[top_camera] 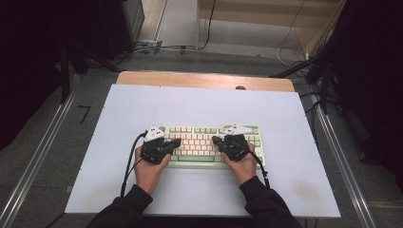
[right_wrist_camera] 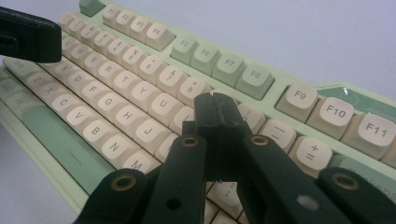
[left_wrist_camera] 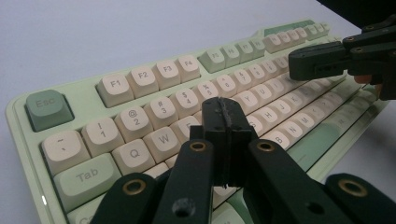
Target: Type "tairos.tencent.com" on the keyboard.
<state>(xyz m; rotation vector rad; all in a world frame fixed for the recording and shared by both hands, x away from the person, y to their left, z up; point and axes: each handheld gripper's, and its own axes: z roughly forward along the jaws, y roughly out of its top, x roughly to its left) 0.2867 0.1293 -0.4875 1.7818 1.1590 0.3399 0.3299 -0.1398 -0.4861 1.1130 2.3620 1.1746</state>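
Pale green and cream, the keyboard [top_camera: 209, 145] lies flat at the middle of the white counter [top_camera: 119, 118], toward its near edge. The left hand-held gripper [top_camera: 177, 141] hovers over the left letter keys with its jaws pressed together on nothing; the right hand-held gripper [top_camera: 215, 139] hangs over the right-hand keys, likewise closed and empty. Both tips point inward, close to the caps, though I cannot tell whether either touches one. To my eye the key-pressing looks barely begun: both tips are poised, and nearly all seems left.
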